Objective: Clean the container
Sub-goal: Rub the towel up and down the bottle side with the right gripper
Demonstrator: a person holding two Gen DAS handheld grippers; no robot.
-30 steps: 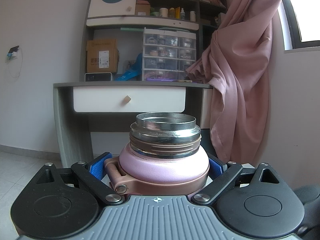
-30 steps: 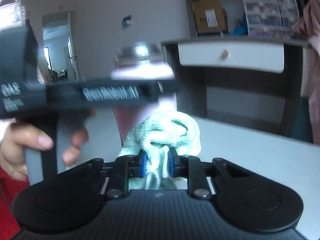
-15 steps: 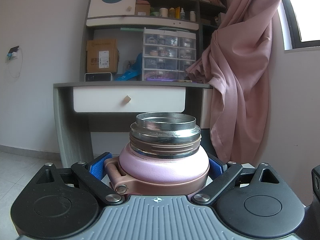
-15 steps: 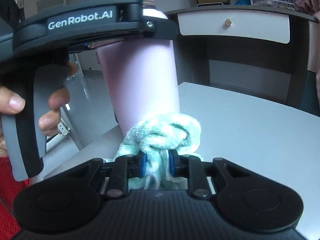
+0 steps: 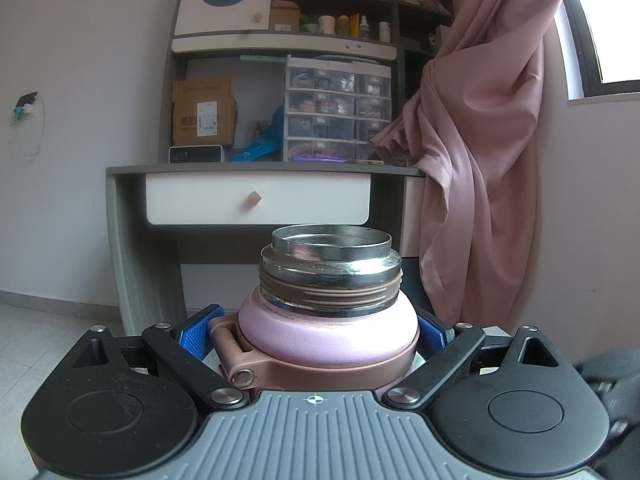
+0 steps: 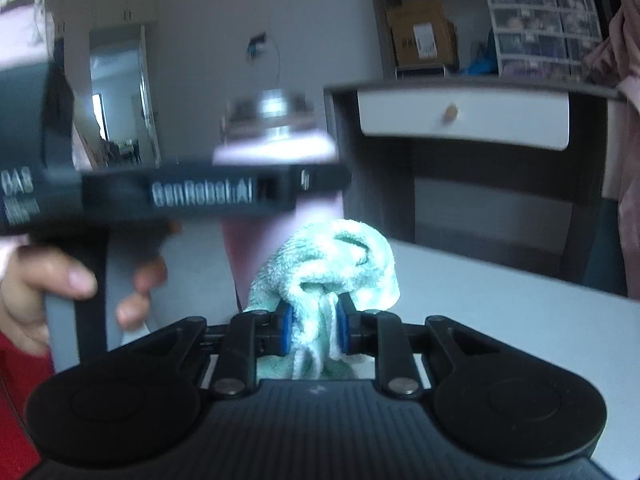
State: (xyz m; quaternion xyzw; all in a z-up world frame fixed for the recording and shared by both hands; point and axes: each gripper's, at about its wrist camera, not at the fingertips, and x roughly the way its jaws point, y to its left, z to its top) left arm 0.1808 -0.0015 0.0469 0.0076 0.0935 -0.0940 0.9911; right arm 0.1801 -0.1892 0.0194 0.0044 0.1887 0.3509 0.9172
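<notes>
The left claw (image 5: 320,340) is clamped on the pink container (image 5: 328,320) just below its shoulder, with a blue pad (image 5: 196,330) pressed against each side of the body. The container stands upright in this grip, its lid off, and its steel threaded mouth (image 5: 331,240) is open at 12 o'clock in the left wrist view. In the right wrist view the same container (image 6: 280,208) appears blurred at 11 o'clock from the right claw, held above the near corner of the pale desk (image 6: 500,320); whether its base touches the desk cannot be told. A hand (image 6: 52,292) grips the handle of the left unit at 9 o'clock. The right claw (image 6: 314,330) is closed tight on a bunched mint-green cloth (image 6: 332,264), which bulges forward past the pads and lies next to the lower body of the container; actual contact cannot be confirmed owing to blur. Step in hand, as judged: wiping the outer wall of the container with the cloth while the left claw steadies it. The next move calls for keeping the left grip firm and stationary, pressing the cloth against the pink wall and stroking along it. To reach the unwiped sides and the threaded neck, the cloth must travel round the body or the container must be turned. The cloth must stay pinched throughout.
</notes>
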